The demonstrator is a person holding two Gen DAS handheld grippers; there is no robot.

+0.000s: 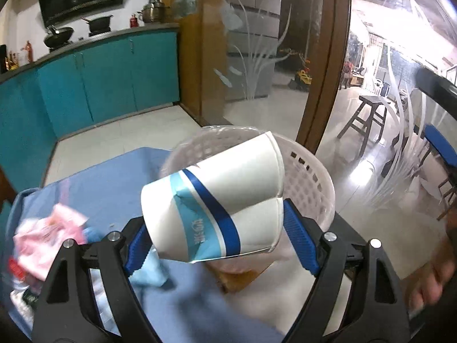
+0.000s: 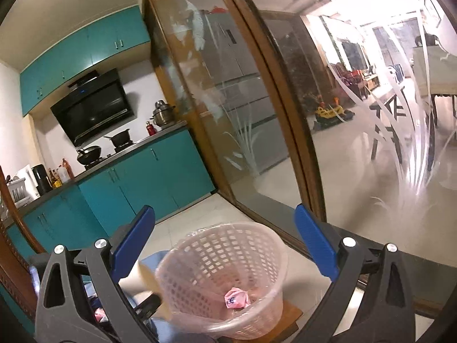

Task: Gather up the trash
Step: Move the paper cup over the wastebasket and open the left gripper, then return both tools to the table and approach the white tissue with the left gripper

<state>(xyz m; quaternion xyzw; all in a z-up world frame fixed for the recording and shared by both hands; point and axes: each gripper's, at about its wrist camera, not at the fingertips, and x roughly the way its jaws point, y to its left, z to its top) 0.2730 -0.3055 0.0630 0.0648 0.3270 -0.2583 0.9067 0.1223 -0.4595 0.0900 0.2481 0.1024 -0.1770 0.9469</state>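
Note:
My left gripper (image 1: pixel 214 234) is shut on a white paper cup with blue stripes (image 1: pixel 217 197), held on its side just before the rim of the white plastic basket (image 1: pixel 311 183). The cup also shows blurred at the basket's left in the right wrist view (image 2: pixel 142 280). My right gripper (image 2: pixel 225 243) is open and empty, raised above the basket (image 2: pixel 228 274), which is lined with a clear bag and holds a pink crumpled wrapper (image 2: pixel 237 298). Pink wrappers (image 1: pixel 48 243) lie on the blue tablecloth (image 1: pixel 108 188) at the left.
The basket stands on a wooden board (image 2: pixel 291 314) at the table's edge. A glass sliding door with a brown frame (image 2: pixel 288 131) is close behind. Teal kitchen cabinets (image 1: pixel 94 85) stand across the tiled floor. A light blue cloth (image 1: pixel 151 271) lies under the left gripper.

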